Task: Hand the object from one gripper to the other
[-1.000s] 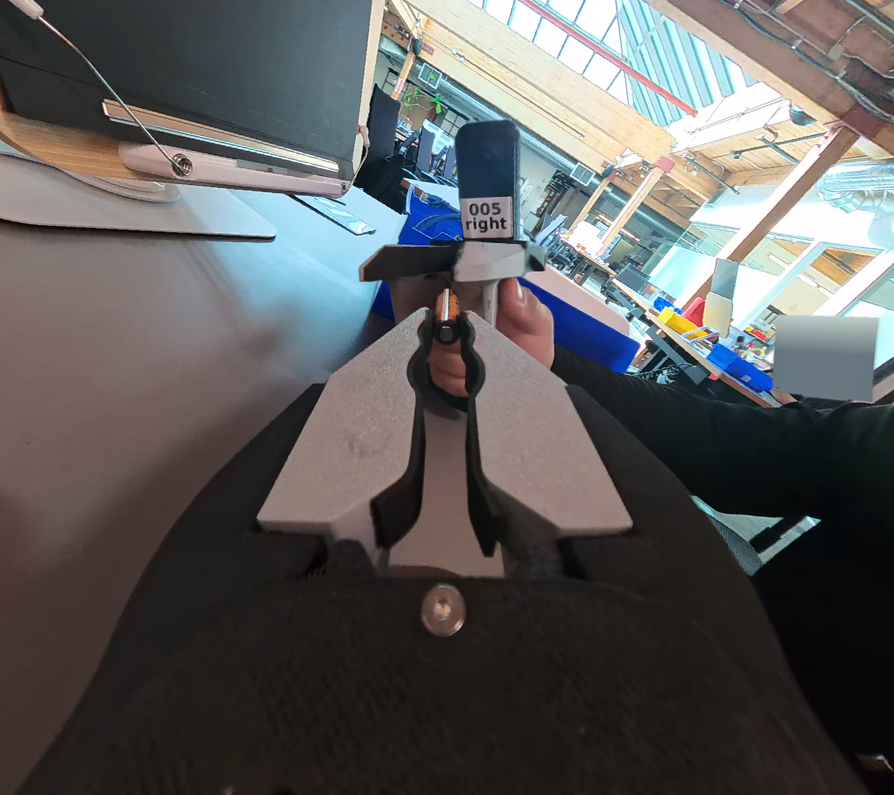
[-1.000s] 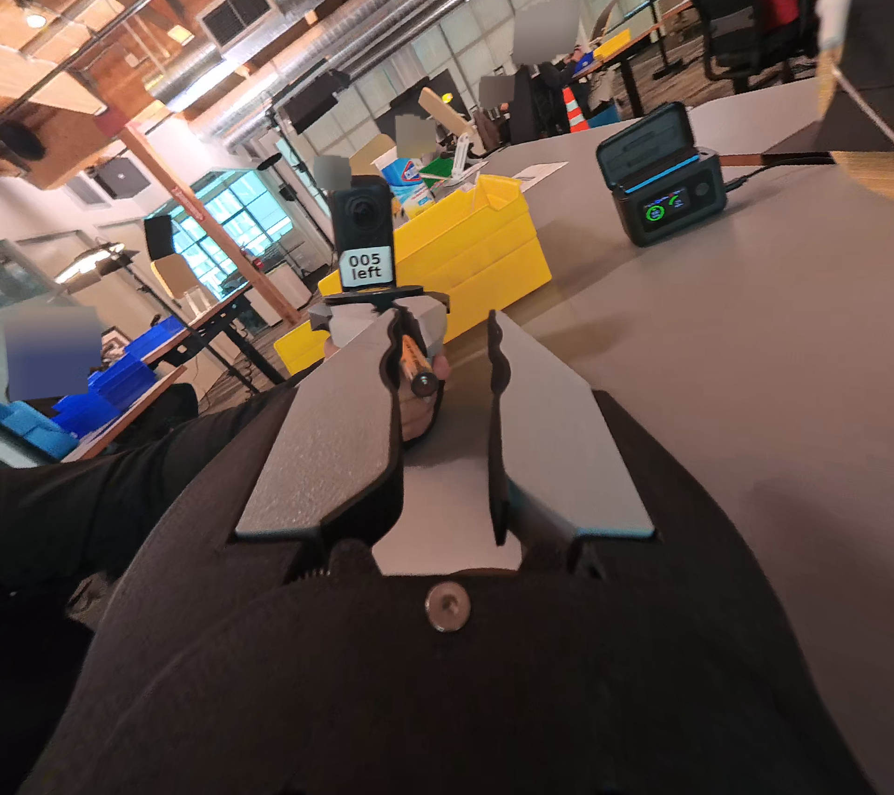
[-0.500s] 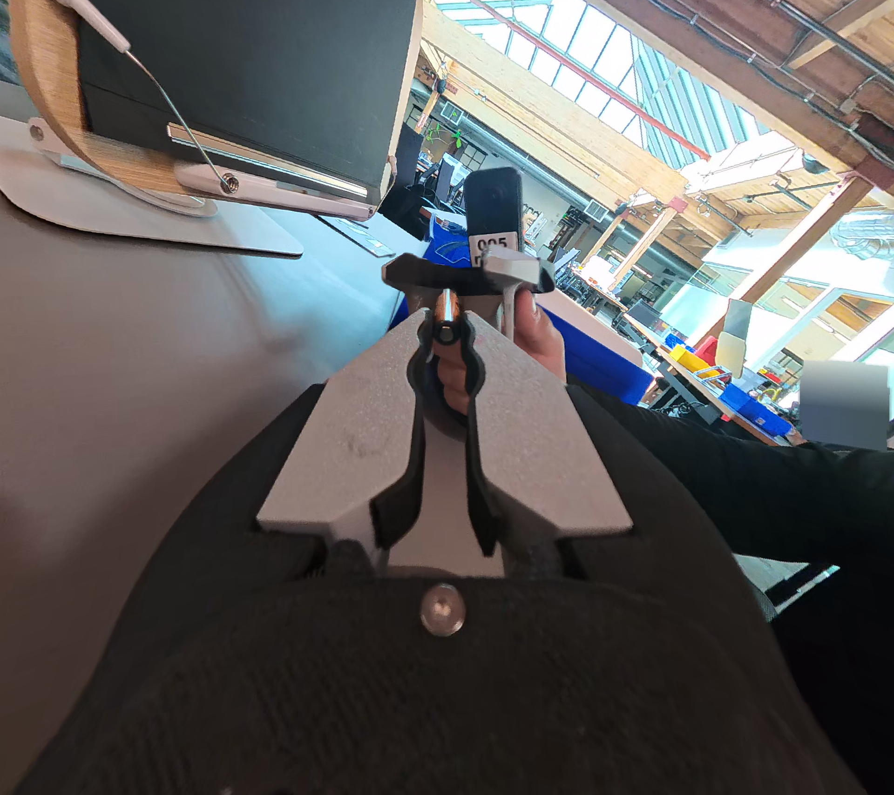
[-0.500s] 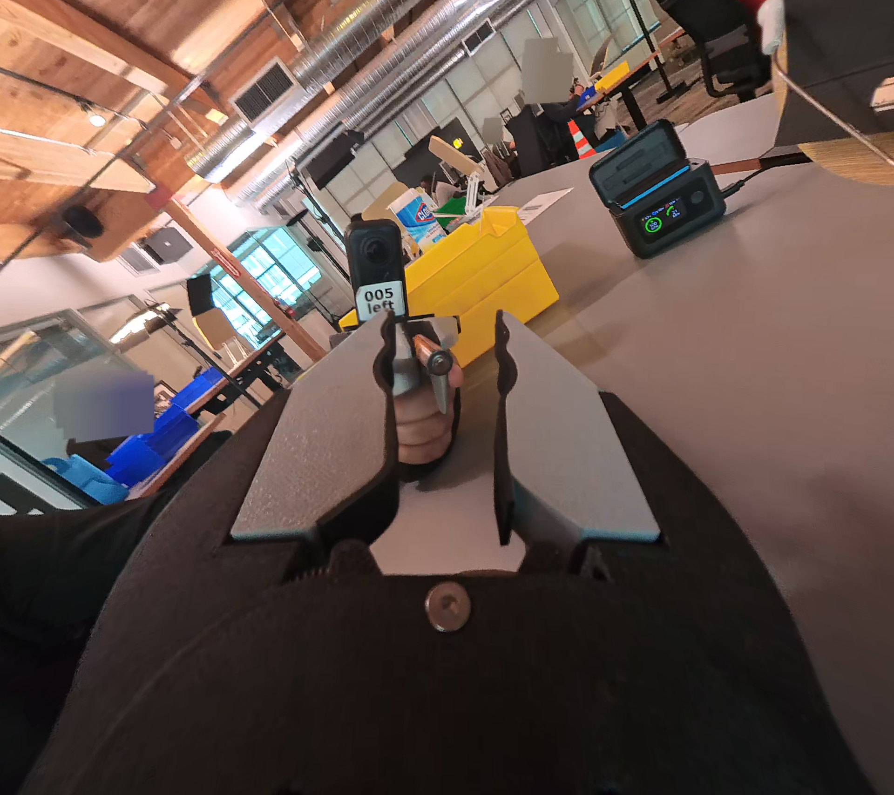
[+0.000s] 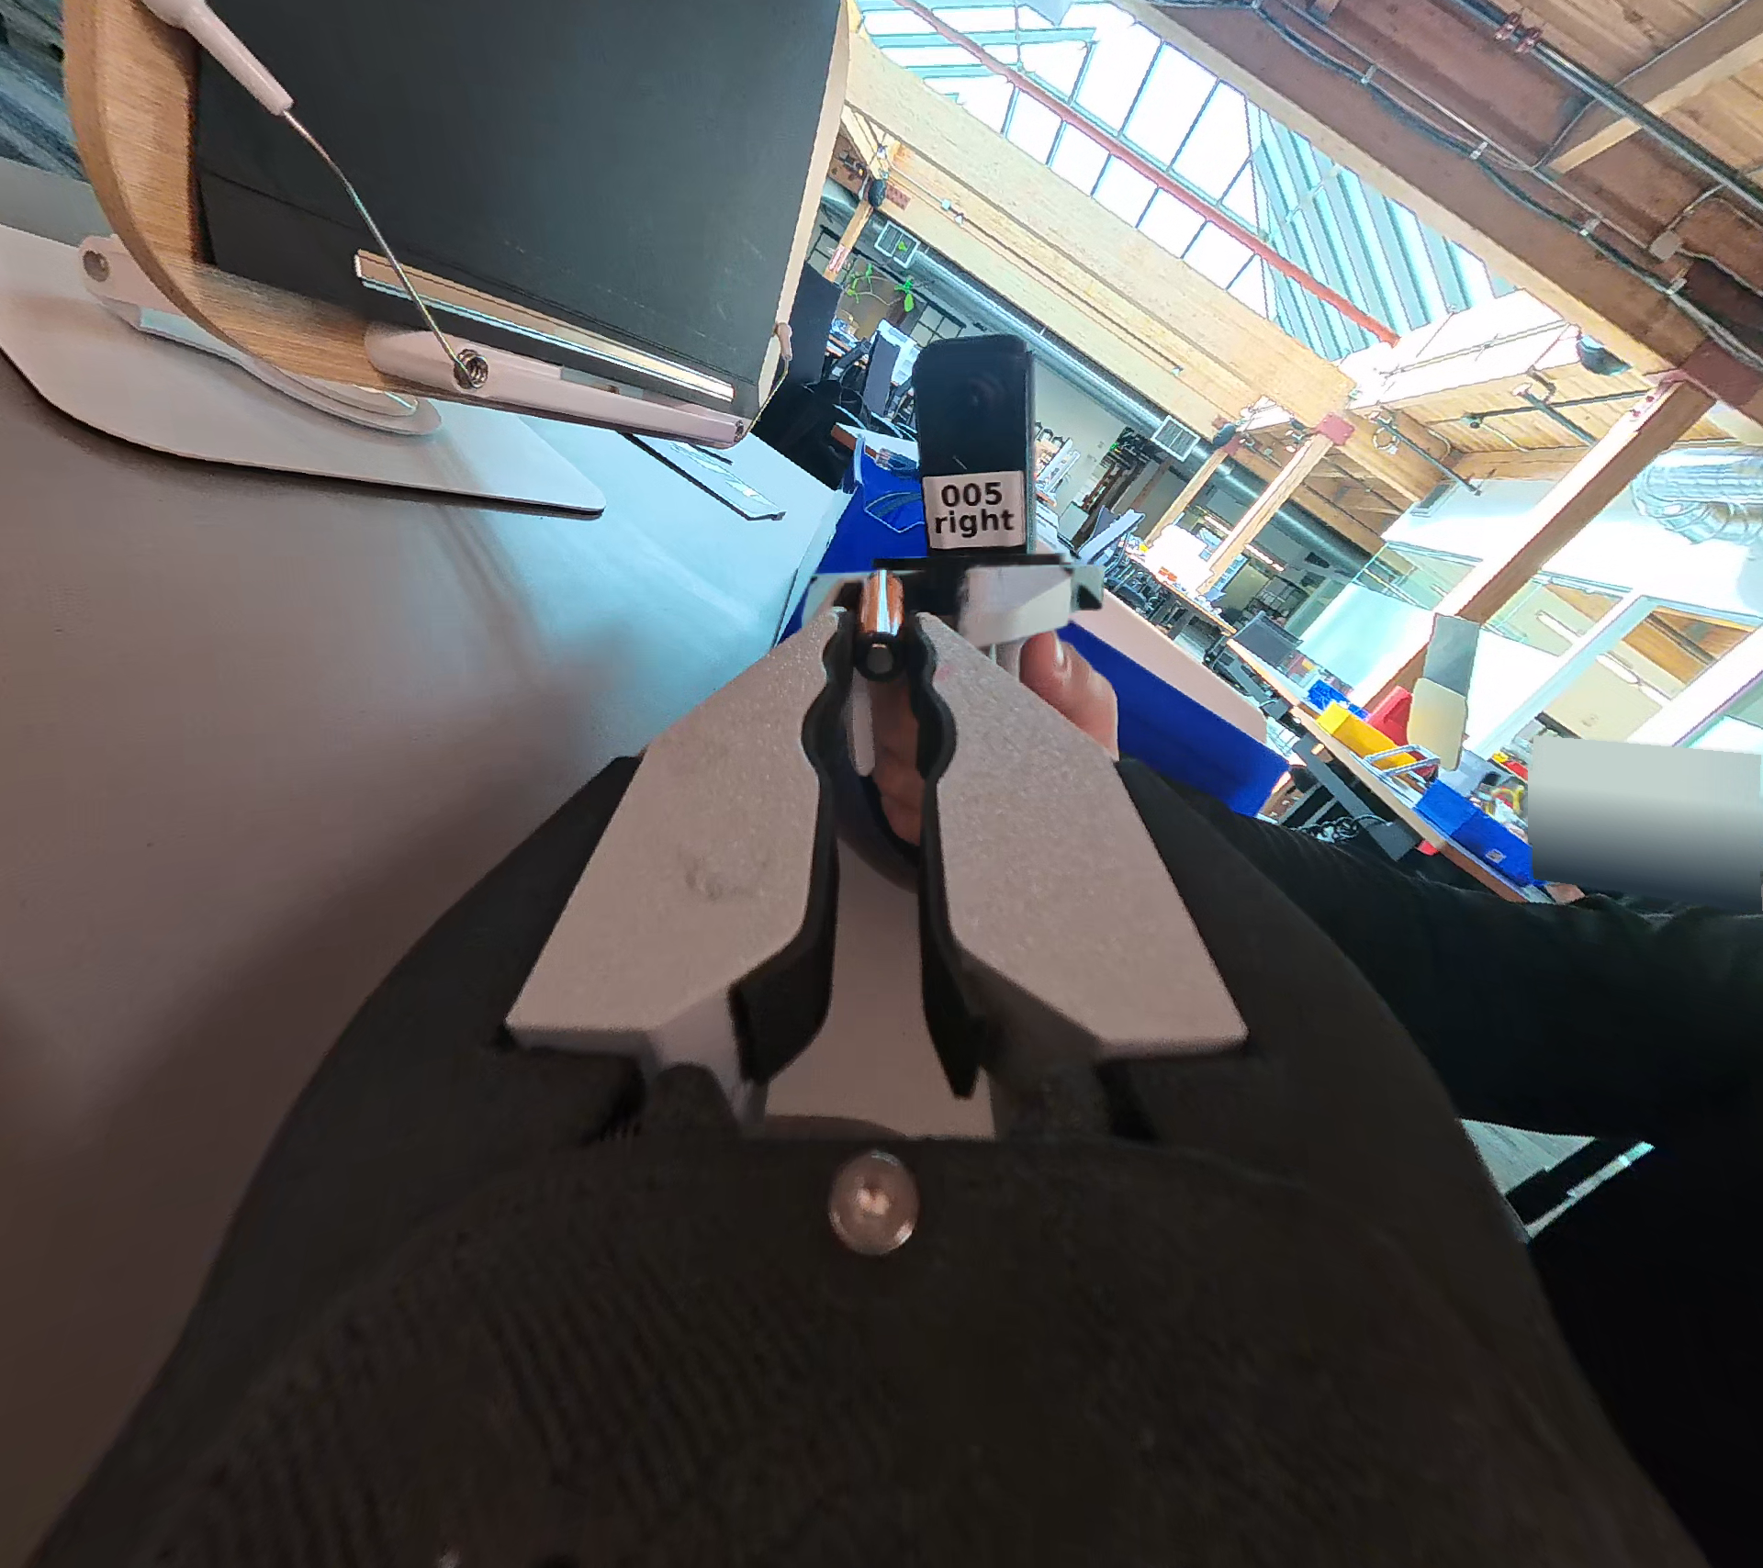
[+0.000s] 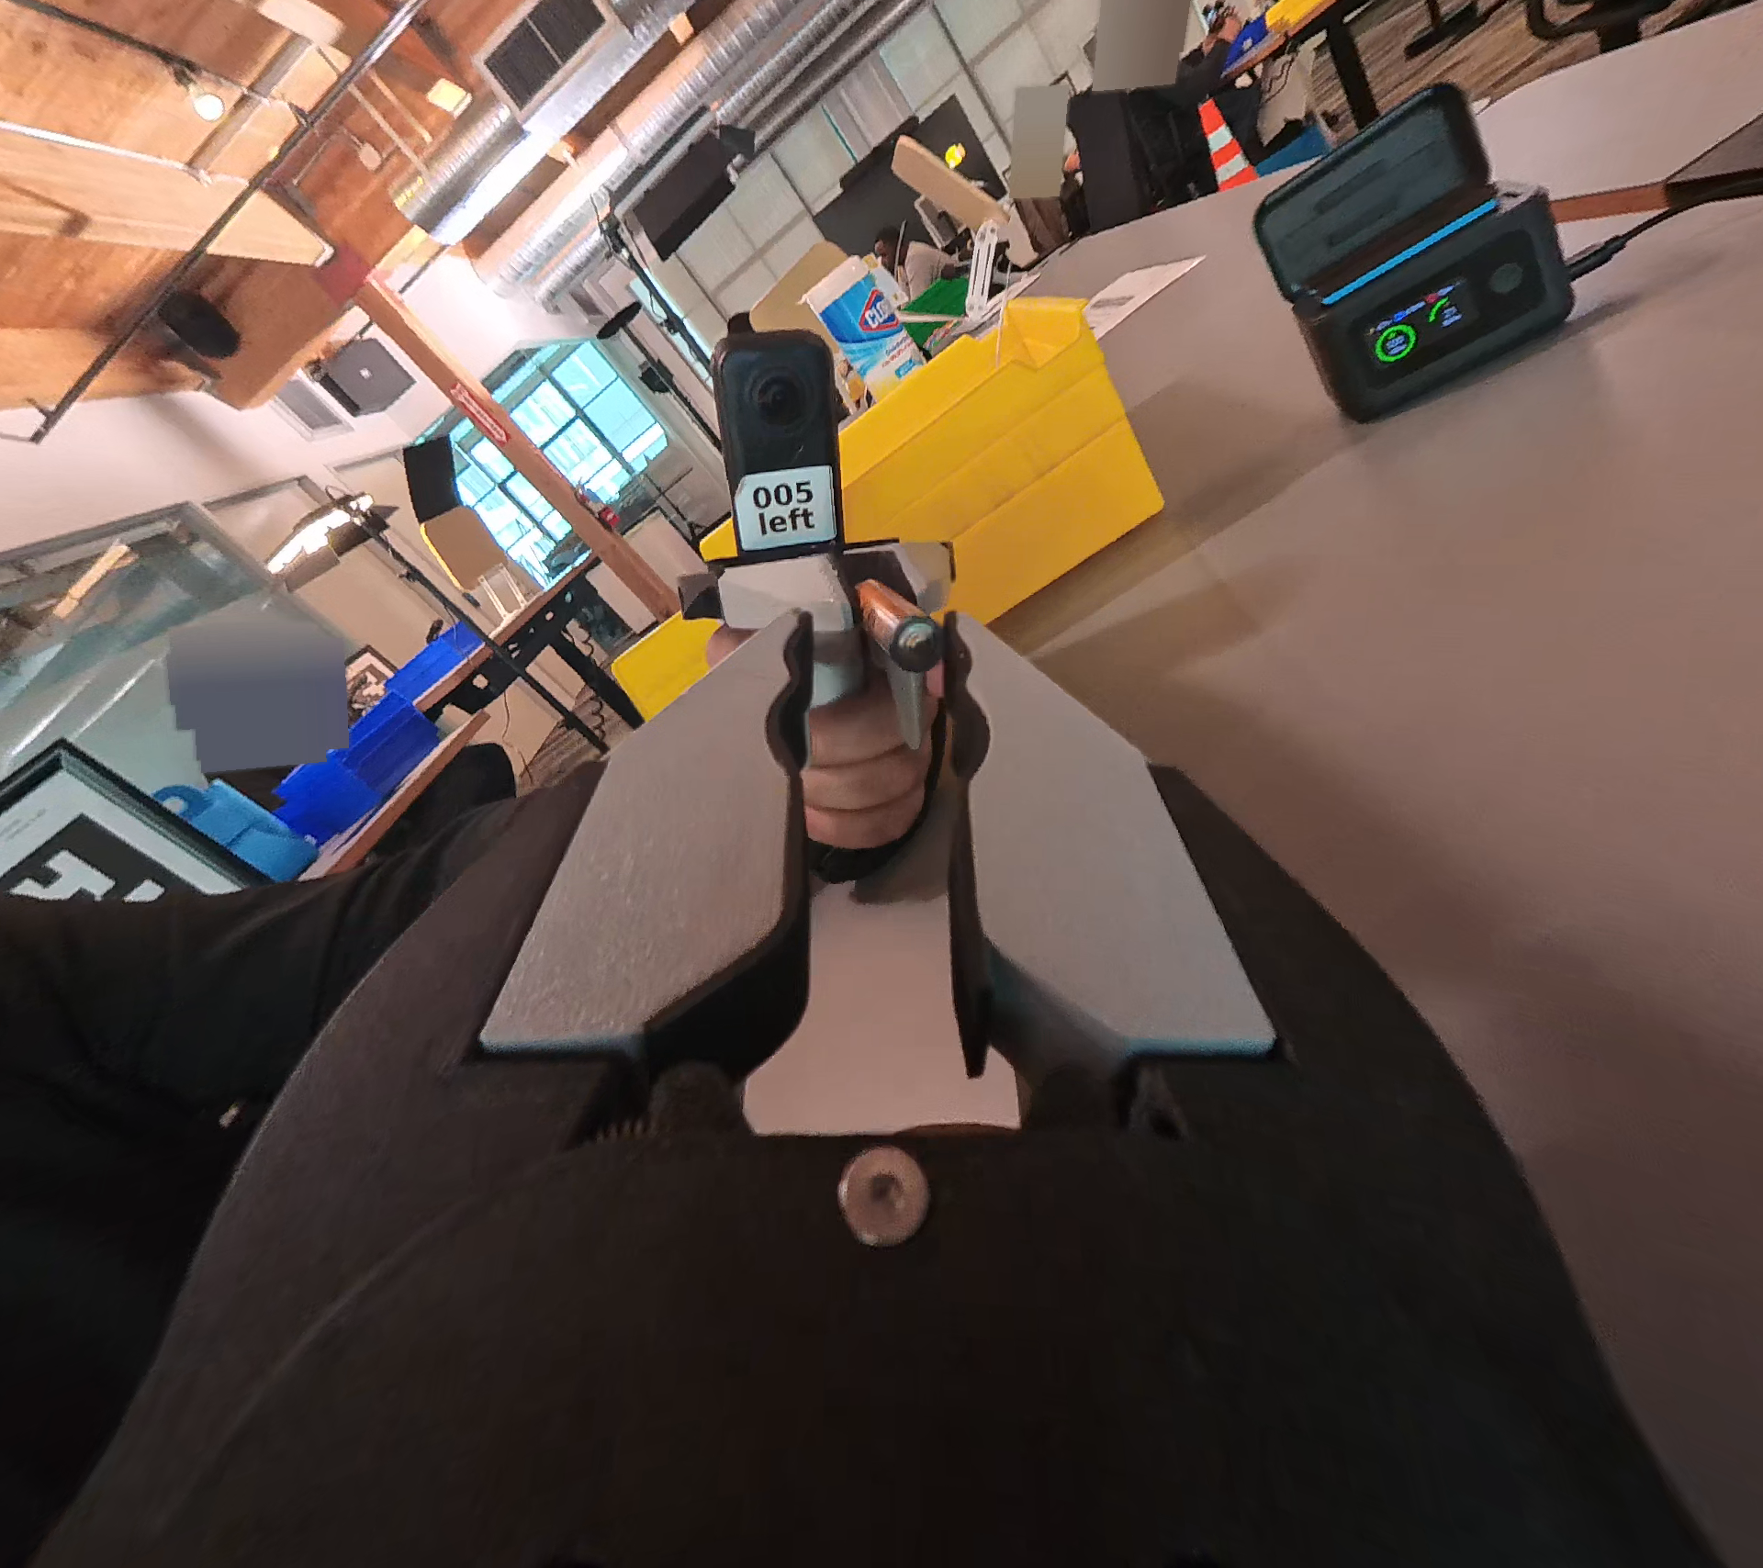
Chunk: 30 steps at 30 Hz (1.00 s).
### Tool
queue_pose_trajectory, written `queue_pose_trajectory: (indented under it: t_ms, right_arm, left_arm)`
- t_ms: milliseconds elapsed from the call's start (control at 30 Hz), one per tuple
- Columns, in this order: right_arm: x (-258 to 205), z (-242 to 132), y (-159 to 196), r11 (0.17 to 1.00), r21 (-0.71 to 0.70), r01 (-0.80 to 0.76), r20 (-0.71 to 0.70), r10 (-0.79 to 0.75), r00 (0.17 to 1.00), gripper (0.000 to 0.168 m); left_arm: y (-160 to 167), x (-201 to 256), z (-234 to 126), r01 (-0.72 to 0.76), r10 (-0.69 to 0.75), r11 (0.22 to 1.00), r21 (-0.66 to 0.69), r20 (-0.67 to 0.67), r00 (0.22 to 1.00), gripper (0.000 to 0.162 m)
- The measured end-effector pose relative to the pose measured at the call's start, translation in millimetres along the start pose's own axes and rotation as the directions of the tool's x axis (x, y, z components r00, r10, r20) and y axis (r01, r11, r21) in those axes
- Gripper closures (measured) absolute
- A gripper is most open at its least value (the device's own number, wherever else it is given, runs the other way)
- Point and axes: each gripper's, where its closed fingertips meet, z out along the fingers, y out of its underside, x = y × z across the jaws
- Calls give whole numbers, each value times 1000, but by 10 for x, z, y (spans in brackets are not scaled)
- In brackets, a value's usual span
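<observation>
A small battery-like cylinder (image 5: pixel 880 614), silver and copper-orange, is clamped end-on between the tips of my left gripper (image 5: pixel 878 649), which is shut on it. In the right wrist view the cylinder (image 6: pixel 892 624) sticks out of the left gripper (image 6: pixel 825 602) and lies between the fingertips of my right gripper (image 6: pixel 878 645), close to its right finger. The right gripper's jaws stand apart and do not clamp it. The right gripper (image 5: pixel 1011 602) shows just behind the cylinder in the left wrist view, held by a hand. Both grippers face each other above the grey table (image 6: pixel 1431 664).
A dark monitor (image 5: pixel 496 91) on a white stand stands at the left of the table. A yellow bin (image 6: pixel 1011 454), a wipes canister (image 6: pixel 859 320) and a black case with a lit display (image 6: pixel 1421 301) stand on the far side. People sit at desks beyond.
The two grippers have come closer together. The cylinder's free end has gone from beside the right gripper's left finger to between its fingertips. The left gripper stays shut on it.
</observation>
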Motion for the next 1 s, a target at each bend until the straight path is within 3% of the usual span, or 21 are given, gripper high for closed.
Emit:
queue_pose_trajectory:
  t_ms: [1000]
  right_arm:
    - [-49,-37,-43,999,24,-34,54,32,998,154]
  left_arm:
    - [38,61,-1,19,-21,999,-26,-43,999,154]
